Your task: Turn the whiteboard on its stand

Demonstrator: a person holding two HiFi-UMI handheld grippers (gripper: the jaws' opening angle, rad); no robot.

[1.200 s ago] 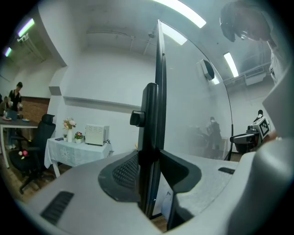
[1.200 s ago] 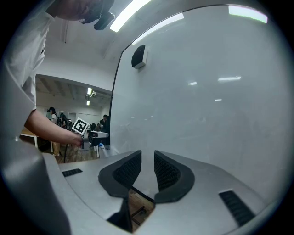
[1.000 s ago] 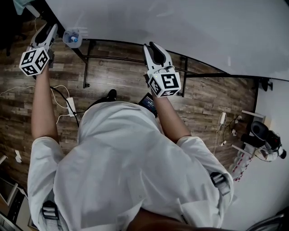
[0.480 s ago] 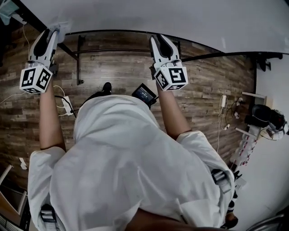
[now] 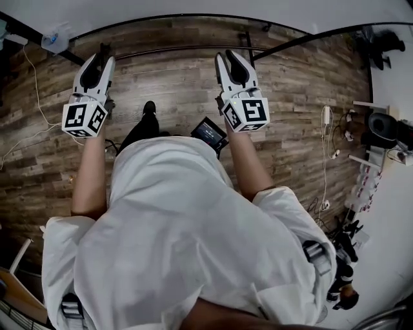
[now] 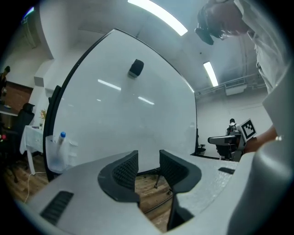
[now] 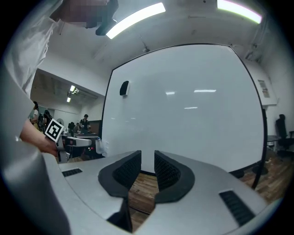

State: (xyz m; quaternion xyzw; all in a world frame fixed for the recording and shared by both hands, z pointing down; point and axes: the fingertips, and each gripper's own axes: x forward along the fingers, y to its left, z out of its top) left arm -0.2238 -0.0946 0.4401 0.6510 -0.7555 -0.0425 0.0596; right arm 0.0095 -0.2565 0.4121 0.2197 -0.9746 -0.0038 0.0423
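Now released, the whiteboard [image 7: 183, 114] stands at 12 o'clock, well apart from both grippers and face-on to them. Left gripper [image 5: 101, 60], clamped on the board's edge a second ago, has let go and drawn back; right gripper [image 5: 227, 55] too is empty, jaws narrowly parted. Turn looks done.

The whiteboard [image 5: 193, 5] runs off the top edge of the head view, leaving only a thin pale strip. The person's white top [image 5: 187, 245] hides the floor across the lower half. A small dark device [image 5: 208, 132] at centre is partly tucked under that top. In the gripper views the board's lower edge sits behind the left hand-held gripper [image 6: 149, 158] and the right hand-held gripper [image 7: 147, 158]. The dark lump [image 6: 135, 69] on the board and the figures [image 7: 85, 120] at far left are too small to identify.
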